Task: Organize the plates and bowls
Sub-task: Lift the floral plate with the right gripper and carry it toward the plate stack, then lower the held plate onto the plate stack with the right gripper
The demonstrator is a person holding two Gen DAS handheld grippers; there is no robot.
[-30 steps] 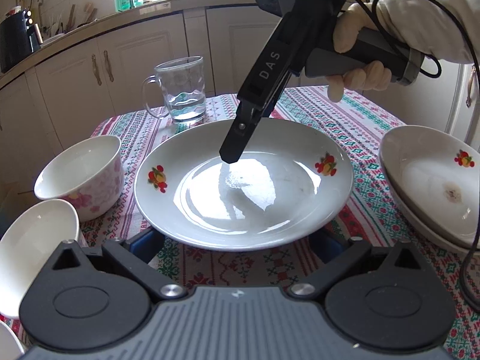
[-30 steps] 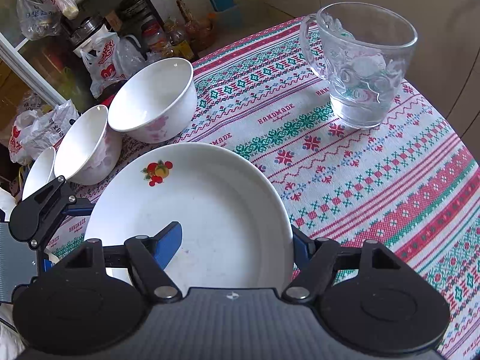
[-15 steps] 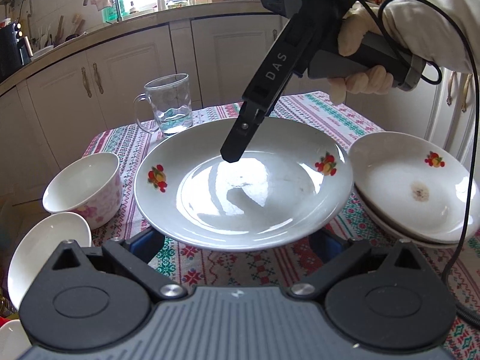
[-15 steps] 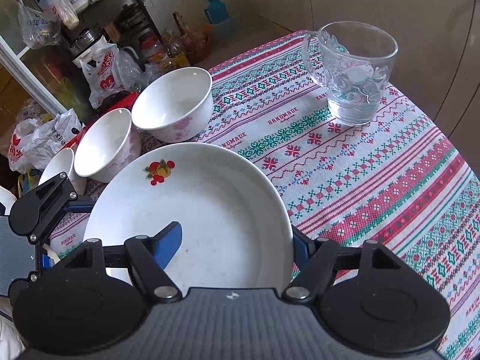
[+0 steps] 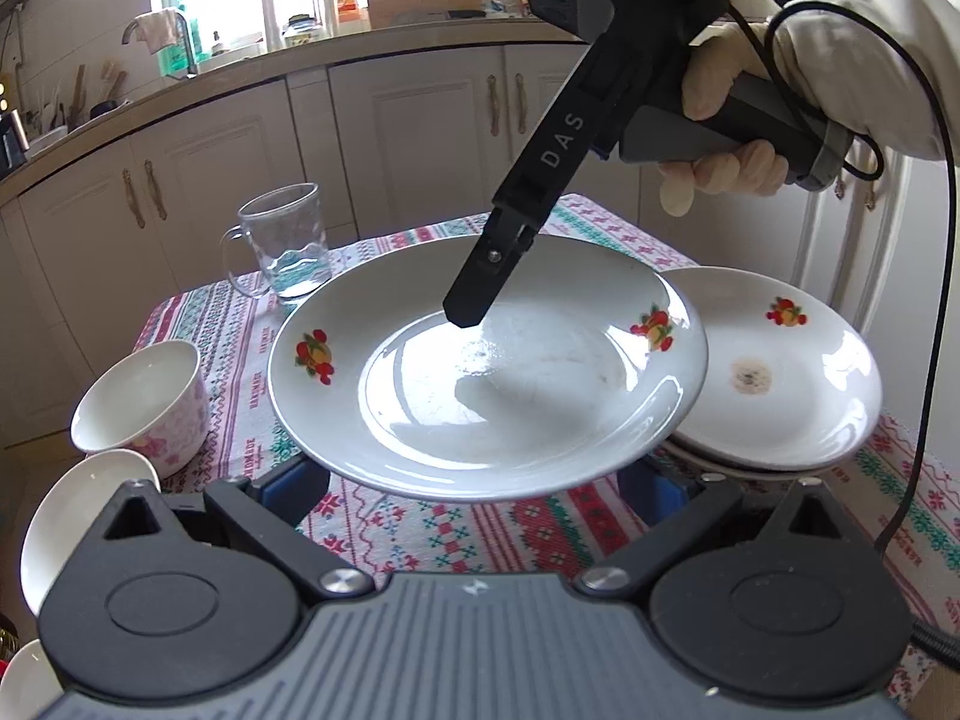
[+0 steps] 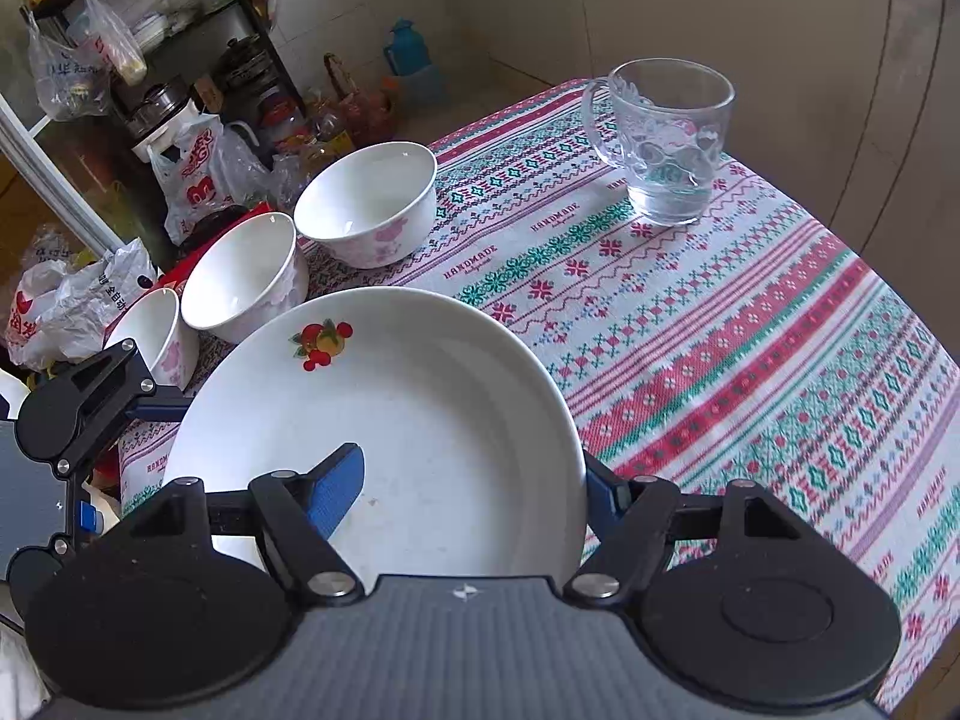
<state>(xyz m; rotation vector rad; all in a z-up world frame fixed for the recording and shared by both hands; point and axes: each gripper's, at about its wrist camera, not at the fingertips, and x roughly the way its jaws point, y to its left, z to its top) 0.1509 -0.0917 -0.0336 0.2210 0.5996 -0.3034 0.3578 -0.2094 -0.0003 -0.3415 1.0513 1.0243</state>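
White round ceramic plate with fruit decals (image 5: 540, 408) off the table, riding above the striped patterned tablecloth (image 6: 720, 360), right rim overhanging the stack of matching white plates (image 5: 798, 396), the top one stained at its centre

Right hand-held gripper (image 6: 474, 489) clamped on the plate's rim: one blue pad pressed on the inner face, the other out of sight behind the outer edge. Grip on one edge only, steeply angled from above, held by a gloved hand (image 5: 720, 120)

Left hand-held gripper (image 5: 474, 483) with jaws spread wide, fingers low under the near rim. Contact with the plate: cannot tell

Risks, judged from this:
- glazed ceramic on small pads, weight hanging off one edge; likely to pivot or slip if support underneath is missing
- overhanging rim could clip the stack on descent and chip it, or land off-centre and slide
- black cable (image 5: 936, 300) hanging just beside the stack, could drag on the plates
- pink-flowered white bowl (image 5: 144, 402) and its two neighbours crowded at the table's left edge above the cluttered floor; a wide swing of the left elbow could knock one off
- clear glass mug holding some water (image 5: 288, 240) behind the plate, well apart, low risk
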